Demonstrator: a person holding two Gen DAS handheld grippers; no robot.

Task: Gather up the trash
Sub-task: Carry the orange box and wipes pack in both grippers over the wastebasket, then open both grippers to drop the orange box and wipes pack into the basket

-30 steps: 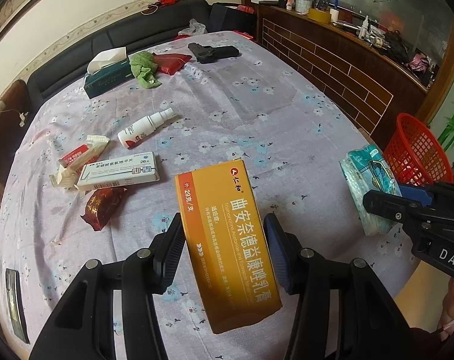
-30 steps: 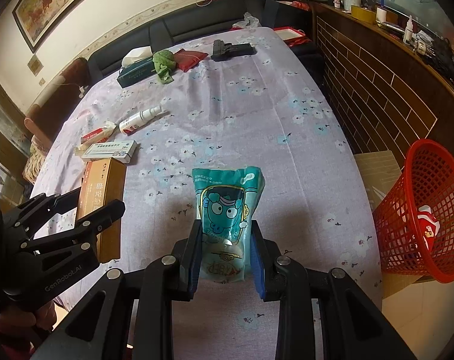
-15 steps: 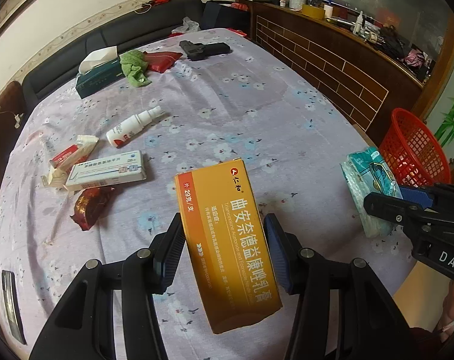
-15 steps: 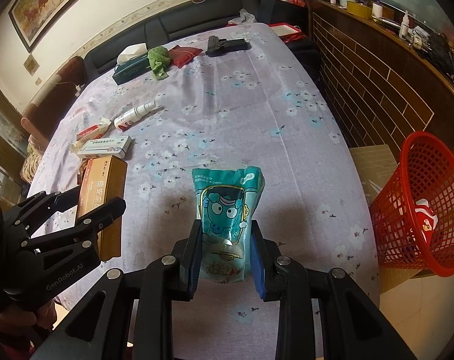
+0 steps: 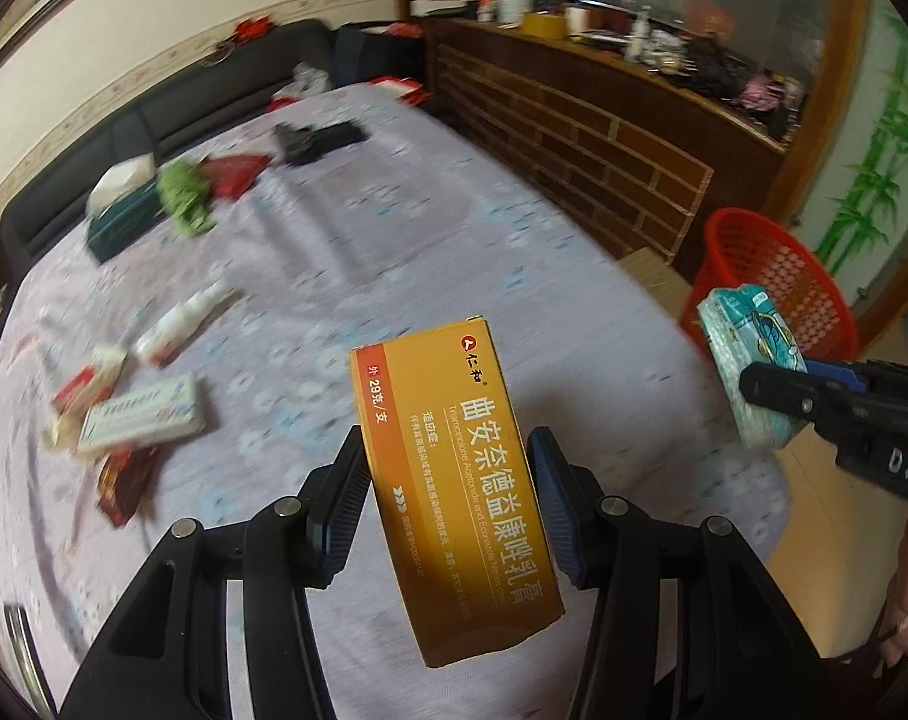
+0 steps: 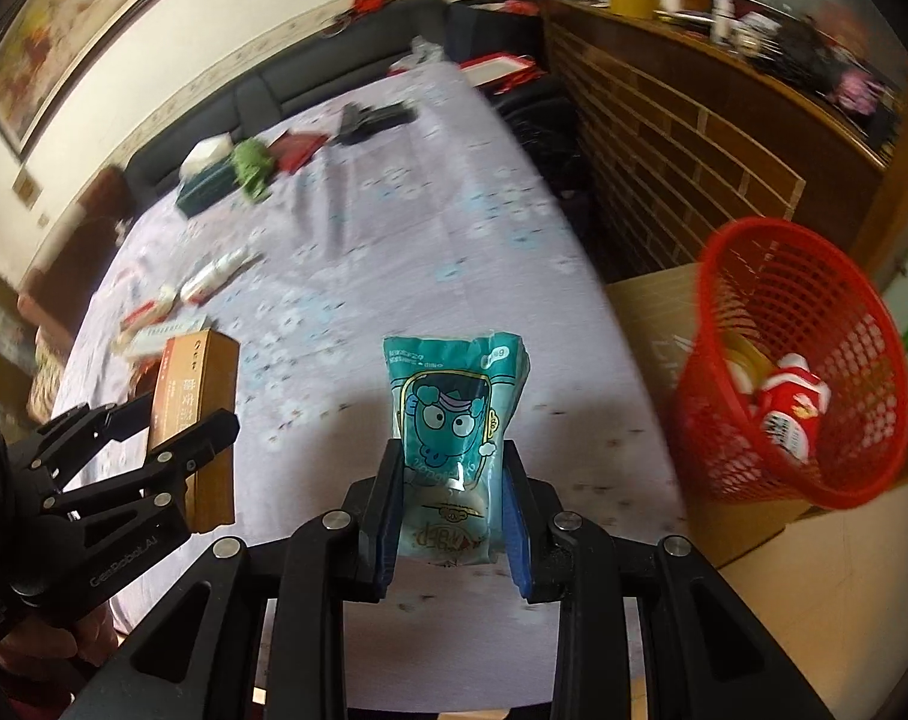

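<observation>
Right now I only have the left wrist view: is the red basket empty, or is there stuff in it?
Observer: Not empty. The right wrist view shows a red-and-white packet lying inside the red basket.
Operator: Anything else in there?
Observer: Something yellow behind that packet, too blurred to identify.
Operator: And the other hand's grip?
Observer: The right tongs pinch the teal packet by its lower part, with both pads on it.
</observation>
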